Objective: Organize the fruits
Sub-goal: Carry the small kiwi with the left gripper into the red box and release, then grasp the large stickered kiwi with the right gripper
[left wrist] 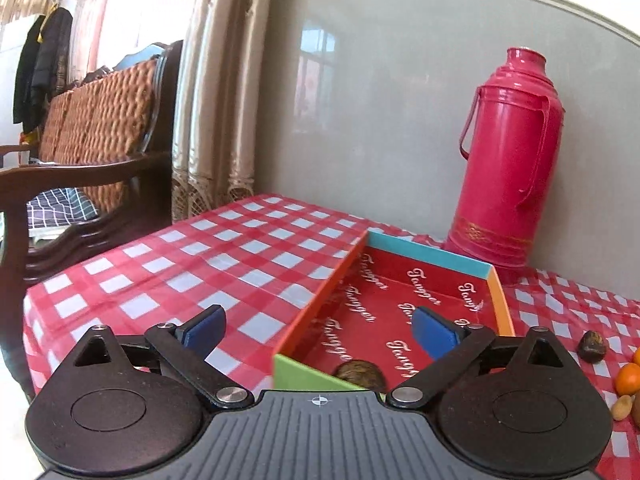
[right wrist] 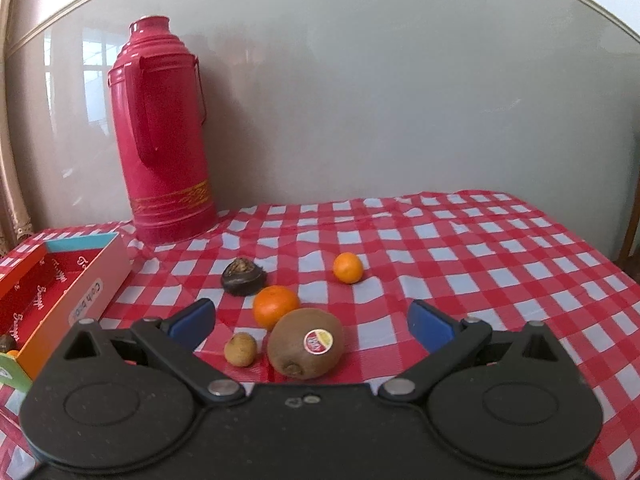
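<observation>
A shallow box with a red printed inside and coloured rims lies on the checked tablecloth. A dark brown fruit rests inside it at the near end. My left gripper hovers over that end, open, with nothing pressed between its blue pads. In the right wrist view my right gripper is open above a kiwi with a sticker, a small tan fruit and an orange. Farther back lie a dark chestnut-like fruit and a small orange. The box sits at the left.
A tall pink thermos stands against the grey wall behind the box. A wooden chair with a woven back stands beyond the table's left edge. Loose fruits show at the right edge of the left wrist view.
</observation>
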